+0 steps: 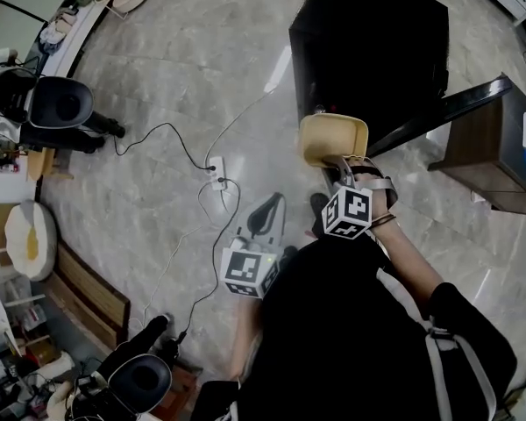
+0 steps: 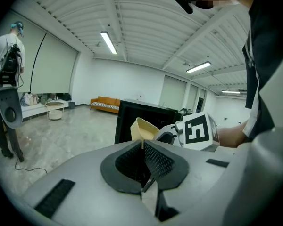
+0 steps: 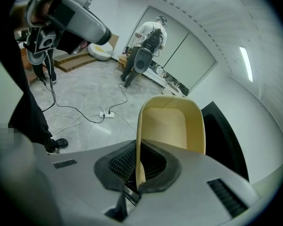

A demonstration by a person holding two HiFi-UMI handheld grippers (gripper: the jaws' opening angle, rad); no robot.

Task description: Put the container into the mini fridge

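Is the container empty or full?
Empty. The right gripper view looks into the container, pinched by its rim in the right gripper, and shows only bare yellow walls.

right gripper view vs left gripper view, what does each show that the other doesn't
Only the right gripper view: the jaws of the right tool shut on the container, and a power strip. Only the left gripper view: the left tool shut and empty, and an orange sofa. Both: the container and the black mini fridge.

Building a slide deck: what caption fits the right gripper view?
Right gripper clamped on the rim of an empty beige container, black mini fridge behind it.
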